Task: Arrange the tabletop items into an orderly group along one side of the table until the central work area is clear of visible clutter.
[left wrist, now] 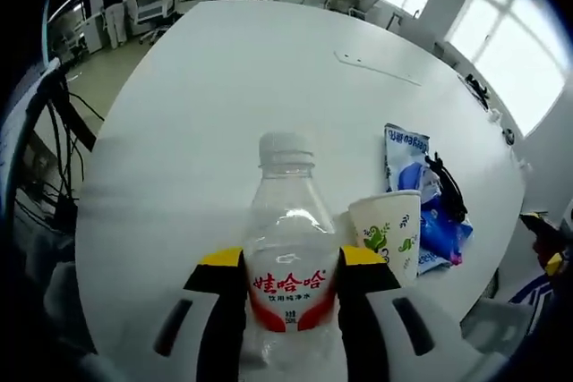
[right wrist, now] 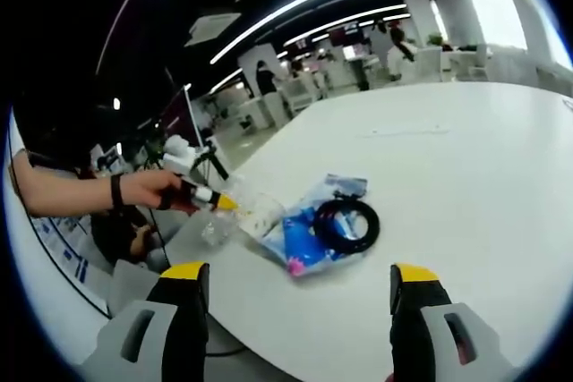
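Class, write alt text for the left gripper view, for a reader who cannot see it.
The left hand-held gripper is shut on a clear water bottle with a red label, over a white table. Beside the bottle stands a paper cup, next to a blue packet with a black cable on it.

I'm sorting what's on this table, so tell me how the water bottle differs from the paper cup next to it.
The water bottle is clear plastic, capped, with a red label; the paper cup is opaque white, open-topped, with green prints. The bottle stands taller than the cup. The left claw is shut on the bottle; the cup stands free on the table. Both are upright.
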The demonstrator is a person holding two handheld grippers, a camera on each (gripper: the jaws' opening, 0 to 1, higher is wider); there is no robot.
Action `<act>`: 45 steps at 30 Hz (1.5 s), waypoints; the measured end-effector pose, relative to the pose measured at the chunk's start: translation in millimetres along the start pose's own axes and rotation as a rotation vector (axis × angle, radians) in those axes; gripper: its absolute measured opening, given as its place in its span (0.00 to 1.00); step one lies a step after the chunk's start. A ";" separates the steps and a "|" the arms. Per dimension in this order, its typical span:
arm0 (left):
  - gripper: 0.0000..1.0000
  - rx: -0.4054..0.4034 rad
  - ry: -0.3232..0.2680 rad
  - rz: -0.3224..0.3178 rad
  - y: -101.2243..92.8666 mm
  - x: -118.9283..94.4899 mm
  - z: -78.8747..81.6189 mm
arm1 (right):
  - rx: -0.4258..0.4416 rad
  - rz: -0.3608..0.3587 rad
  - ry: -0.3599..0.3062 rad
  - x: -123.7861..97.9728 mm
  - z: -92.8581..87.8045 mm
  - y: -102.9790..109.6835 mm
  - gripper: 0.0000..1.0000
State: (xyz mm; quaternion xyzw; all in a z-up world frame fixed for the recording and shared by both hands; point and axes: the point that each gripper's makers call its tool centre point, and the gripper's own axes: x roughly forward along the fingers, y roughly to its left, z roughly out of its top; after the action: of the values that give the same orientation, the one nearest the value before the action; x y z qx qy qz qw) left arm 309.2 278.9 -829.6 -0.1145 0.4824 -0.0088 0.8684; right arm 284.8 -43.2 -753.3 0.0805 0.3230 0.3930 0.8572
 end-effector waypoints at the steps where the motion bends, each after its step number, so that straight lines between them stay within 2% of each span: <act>1: 0.37 -0.004 -0.005 0.002 -0.4 -3.0 0.0 | 0.000 0.001 -0.001 -0.1 0.1 0.4 0.85; 11: 0.37 -0.008 -0.050 0.010 2.1 -15.2 1.6 | -0.006 0.007 -0.003 -1.7 -0.5 2.4 0.84; 17: 0.37 -0.006 -0.064 0.012 0.6 -24.1 -2.7 | -0.008 0.009 -0.003 -1.8 -1.3 3.5 0.84; 26: 0.37 -0.002 -0.081 0.016 11.4 -20.2 -0.6 | -0.011 0.020 0.001 -0.4 -3.1 7.0 0.84; 32: 0.37 -0.004 -0.098 0.019 12.8 -25.8 -1.5 | -0.013 0.027 0.004 1.4 -3.7 9.6 0.84; 40: 0.37 0.060 -0.117 0.050 13.5 -32.6 -4.4 | -0.016 0.040 0.010 3.8 -5.9 13.9 0.84; 45: 0.37 0.072 -0.126 0.057 10.6 -36.6 -10.6 | -0.016 0.045 0.013 4.4 -6.8 15.5 0.84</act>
State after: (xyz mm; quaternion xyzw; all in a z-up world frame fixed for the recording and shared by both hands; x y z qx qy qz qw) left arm 279.7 291.7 -806.5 -0.0698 0.4294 0.0058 0.9004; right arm 273.1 -30.3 -754.7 0.0782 0.3236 0.4154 0.8465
